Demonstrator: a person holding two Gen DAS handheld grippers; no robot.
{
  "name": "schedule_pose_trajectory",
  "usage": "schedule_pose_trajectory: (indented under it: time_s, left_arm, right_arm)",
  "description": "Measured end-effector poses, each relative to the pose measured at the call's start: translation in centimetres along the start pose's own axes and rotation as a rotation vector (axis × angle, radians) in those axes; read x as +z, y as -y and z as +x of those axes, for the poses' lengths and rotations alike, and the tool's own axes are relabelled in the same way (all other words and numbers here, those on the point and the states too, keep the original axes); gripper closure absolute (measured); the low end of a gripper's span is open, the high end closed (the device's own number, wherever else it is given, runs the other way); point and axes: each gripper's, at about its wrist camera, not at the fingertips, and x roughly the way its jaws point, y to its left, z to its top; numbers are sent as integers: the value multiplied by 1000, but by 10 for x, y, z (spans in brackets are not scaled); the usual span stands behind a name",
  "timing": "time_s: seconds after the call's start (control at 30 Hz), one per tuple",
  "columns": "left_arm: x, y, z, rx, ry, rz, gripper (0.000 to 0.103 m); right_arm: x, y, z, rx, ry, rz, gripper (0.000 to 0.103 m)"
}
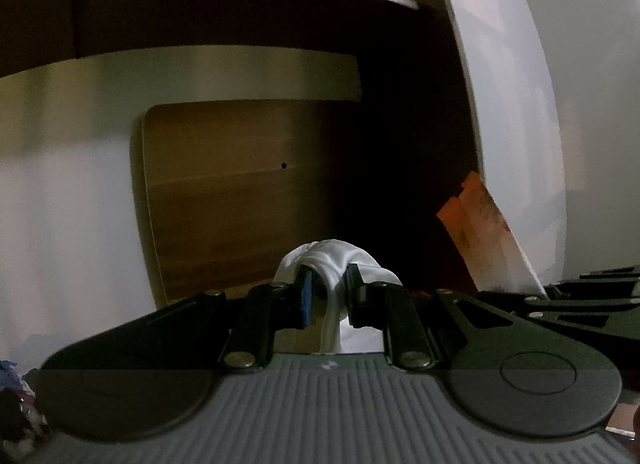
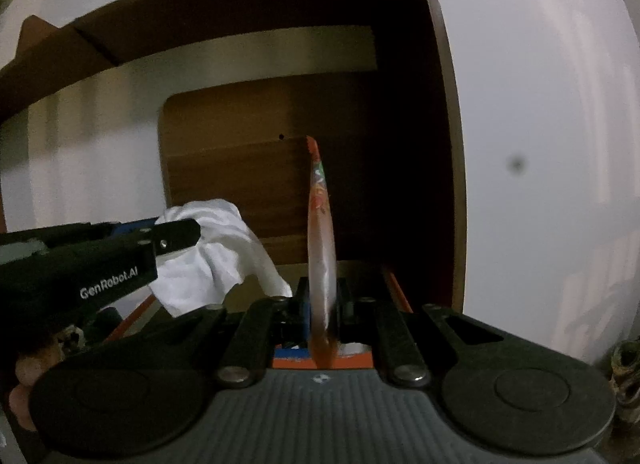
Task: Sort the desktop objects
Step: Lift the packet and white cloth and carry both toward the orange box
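My left gripper [image 1: 328, 278] is shut on a bunched white cloth [image 1: 332, 254], which bulges over both fingertips and hangs down between them. The right wrist view shows that gripper [image 2: 188, 234] at the left, the cloth [image 2: 216, 256] drooping from it. My right gripper [image 2: 322, 292] is shut on a thin orange printed book or packet [image 2: 320, 223], held upright and seen edge-on. In the left wrist view the same orange item [image 1: 480, 219] leans at the right, above the right gripper [image 1: 560, 288]. Both grippers face a dark wooden shelf compartment [image 2: 240, 183].
The compartment has a wooden back panel [image 1: 224, 203], a top board [image 1: 200, 7] and a dark right side wall [image 1: 436, 103], with white wall around it. An orange-rimmed box [image 2: 320, 362] lies under the right gripper. A person's fingers [image 2: 24, 376] show at lower left. Small clutter [image 1: 14, 412] sits at the far left.
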Motion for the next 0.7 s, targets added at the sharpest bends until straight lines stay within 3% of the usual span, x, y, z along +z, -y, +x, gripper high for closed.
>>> schedule_pose_trajectory:
  time_s: [0.7]
  left_arm:
    - [-19,-19,43,124,-95,16,85]
  right_arm:
    - [4,-7,85,43,-69,-32,94]
